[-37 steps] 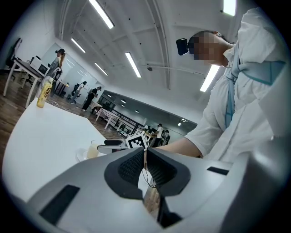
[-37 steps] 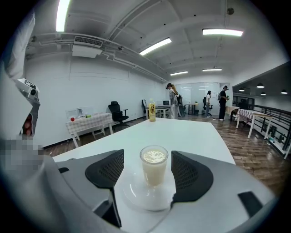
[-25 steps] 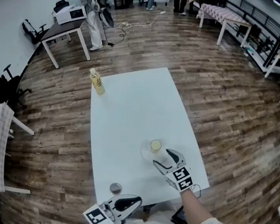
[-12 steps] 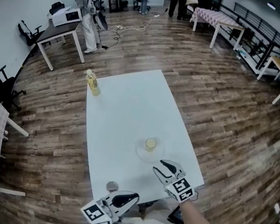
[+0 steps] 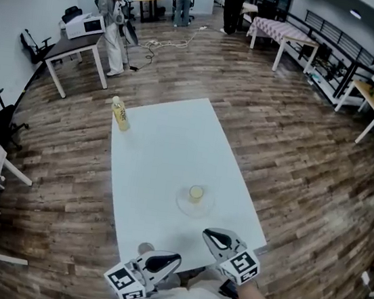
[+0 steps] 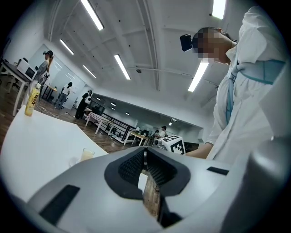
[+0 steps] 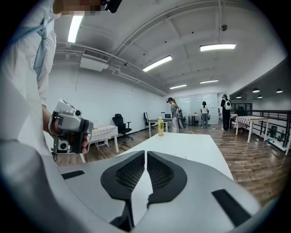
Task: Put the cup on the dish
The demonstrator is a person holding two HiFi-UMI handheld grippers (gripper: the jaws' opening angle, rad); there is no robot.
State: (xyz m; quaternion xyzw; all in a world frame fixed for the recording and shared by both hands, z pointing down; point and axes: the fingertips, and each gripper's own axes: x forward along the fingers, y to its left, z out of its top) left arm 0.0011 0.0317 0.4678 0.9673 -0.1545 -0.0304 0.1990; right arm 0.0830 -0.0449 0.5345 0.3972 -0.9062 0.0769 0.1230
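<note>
The cup [image 5: 196,193] stands on the clear dish [image 5: 194,202], towards the near right corner of the tabletop [image 5: 165,156], so we judge the placing done. The cup looks small and light, with something pale yellow inside. We take its wall to be stiff and rather smooth, and the contents ready to spill if it tilts. To lift it again we would grip across the side wall, below the rim, and keep it upright; the dish beneath may slide.

The right hand-held gripper [image 5: 208,234] is at the near edge, jaws together with nothing between them. The left hand-held gripper [image 5: 174,258], just off that edge, is likewise closed and empty.

A second ago the right one lay beside the dish with its jaws spread; since then it has drawn back towards us and shut. The cup, the dish and the bottle [image 5: 119,114] at the far left corner keep their places.
</note>
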